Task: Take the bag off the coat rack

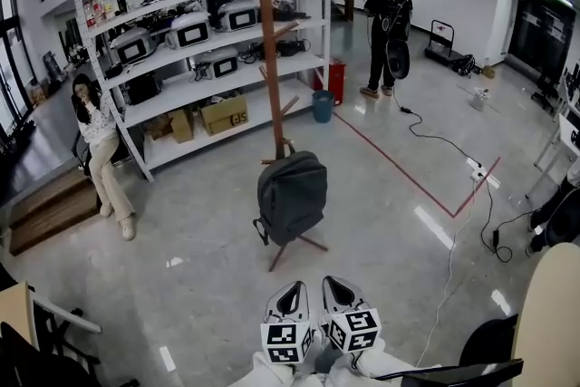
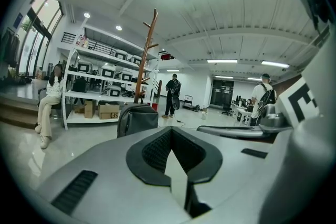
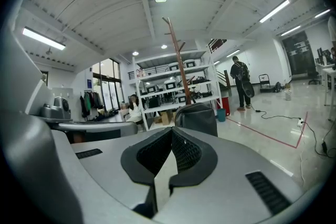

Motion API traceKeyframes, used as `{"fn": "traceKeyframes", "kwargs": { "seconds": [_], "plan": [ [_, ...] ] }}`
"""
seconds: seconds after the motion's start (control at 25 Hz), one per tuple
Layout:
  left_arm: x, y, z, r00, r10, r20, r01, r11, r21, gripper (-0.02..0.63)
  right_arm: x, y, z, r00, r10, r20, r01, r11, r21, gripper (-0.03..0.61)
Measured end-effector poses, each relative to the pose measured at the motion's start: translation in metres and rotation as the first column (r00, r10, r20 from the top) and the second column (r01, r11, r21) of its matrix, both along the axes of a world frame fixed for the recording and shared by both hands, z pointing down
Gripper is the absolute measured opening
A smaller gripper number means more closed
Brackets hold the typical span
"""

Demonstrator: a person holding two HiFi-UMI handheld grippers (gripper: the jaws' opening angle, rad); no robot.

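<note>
**Walking Up to the Bag**

The step in hand looked like the very first one: getting close to the bag. The grey bag (image 1: 292, 195) hung low on the brown coat rack (image 1: 270, 59), near the bottom of the pole, just above the rack's feet. It was out in the middle of the floor, in front of the white shelves (image 1: 208, 41).

The left gripper (image 1: 292, 290) and the right gripper (image 1: 337, 284) were side by side at the bottom of the head view. Both pointed at the bag, but they were well apart from it. Neither one touched it.

In the left gripper view the jaws were pressed together with nothing in them. In the right gripper view the jaws were pressed together too, also with nothing in them.

So nothing of the lifting was done yet. I think the next move called for coming much nearer to the rack. Then at least one gripper had to open its jaws, because closed jaws cannot grab anything. A good place to pinch would be the top of the bag, by its handle or strap. After that the bag needed a lift up and off its peg. Which peg held it could not be seen.
</note>
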State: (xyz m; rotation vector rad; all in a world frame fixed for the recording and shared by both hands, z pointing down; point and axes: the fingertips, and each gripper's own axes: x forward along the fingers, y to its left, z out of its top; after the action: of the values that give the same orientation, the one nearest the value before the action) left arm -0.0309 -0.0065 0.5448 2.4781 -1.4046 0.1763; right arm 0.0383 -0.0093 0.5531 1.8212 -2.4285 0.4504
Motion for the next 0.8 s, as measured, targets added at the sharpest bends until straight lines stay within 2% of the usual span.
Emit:
{"fn": "traceKeyframes", "kwargs": {
  "seconds": [0.28,0.8],
  "plan": [
    [0.016,-0.046,0.0,1.0,-0.008,0.011,0.008,1.0,-0.005,0.002,0.015,-0.05,0.0,0.999,-0.015,0.03,0.015,1.0,-0.008,0.011],
    [0.032,-0.141,-0.004,0.996,-0.086,0.011,0.086,0.996,-0.005,0.002,0.034,-0.15,-0.005,0.995,-0.083,0.056,0.084,0.996,-0.013,0.011]
  ]
}}
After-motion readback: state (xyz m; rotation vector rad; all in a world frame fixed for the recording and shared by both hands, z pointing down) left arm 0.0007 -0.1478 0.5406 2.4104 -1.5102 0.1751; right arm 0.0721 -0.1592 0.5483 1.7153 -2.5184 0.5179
